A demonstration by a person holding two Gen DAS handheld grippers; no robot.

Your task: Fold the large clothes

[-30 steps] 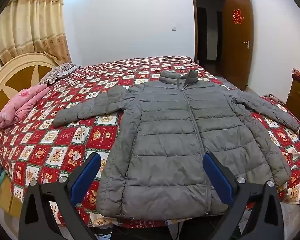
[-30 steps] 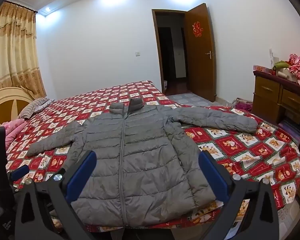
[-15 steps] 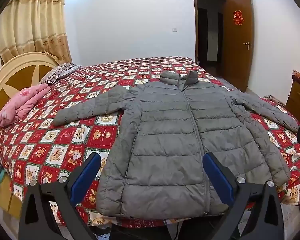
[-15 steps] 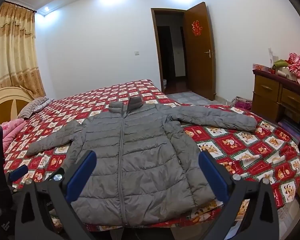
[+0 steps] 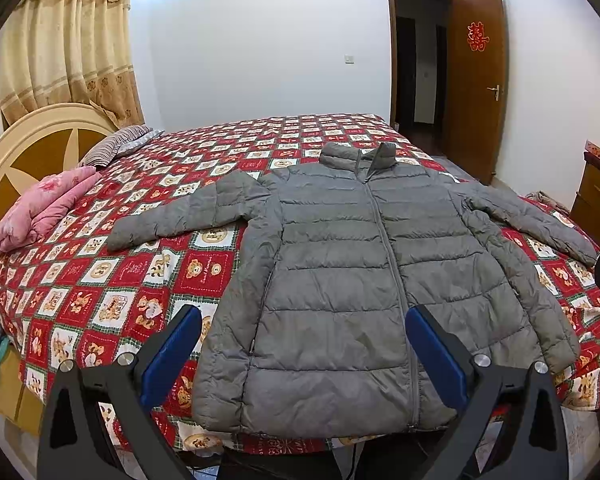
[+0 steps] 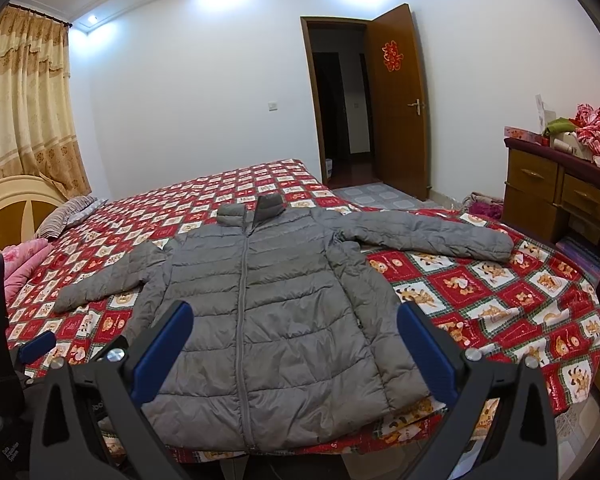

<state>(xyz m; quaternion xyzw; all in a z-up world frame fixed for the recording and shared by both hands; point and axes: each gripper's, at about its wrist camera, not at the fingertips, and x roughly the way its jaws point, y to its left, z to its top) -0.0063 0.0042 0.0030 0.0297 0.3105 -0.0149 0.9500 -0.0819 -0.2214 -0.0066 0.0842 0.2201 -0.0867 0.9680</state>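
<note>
A grey puffer jacket (image 5: 340,272) lies flat and zipped on the bed, collar far, hem at the near edge, both sleeves spread out sideways. It also shows in the right wrist view (image 6: 268,312). My left gripper (image 5: 304,356) is open and empty, held above the hem. My right gripper (image 6: 294,352) is open and empty, also held above the hem, a little to the right. The left gripper's blue pad (image 6: 38,346) shows at the left edge of the right wrist view.
The bed has a red checked bear-print cover (image 5: 100,280). A pink folded blanket (image 5: 40,212) and a striped pillow (image 5: 116,146) lie by the headboard (image 5: 20,148). A wooden dresser (image 6: 556,192) stands at the right. An open door (image 6: 396,100) is behind.
Both grippers have drifted slightly; the view of the jacket has barely shifted. Both stay open and empty.
</note>
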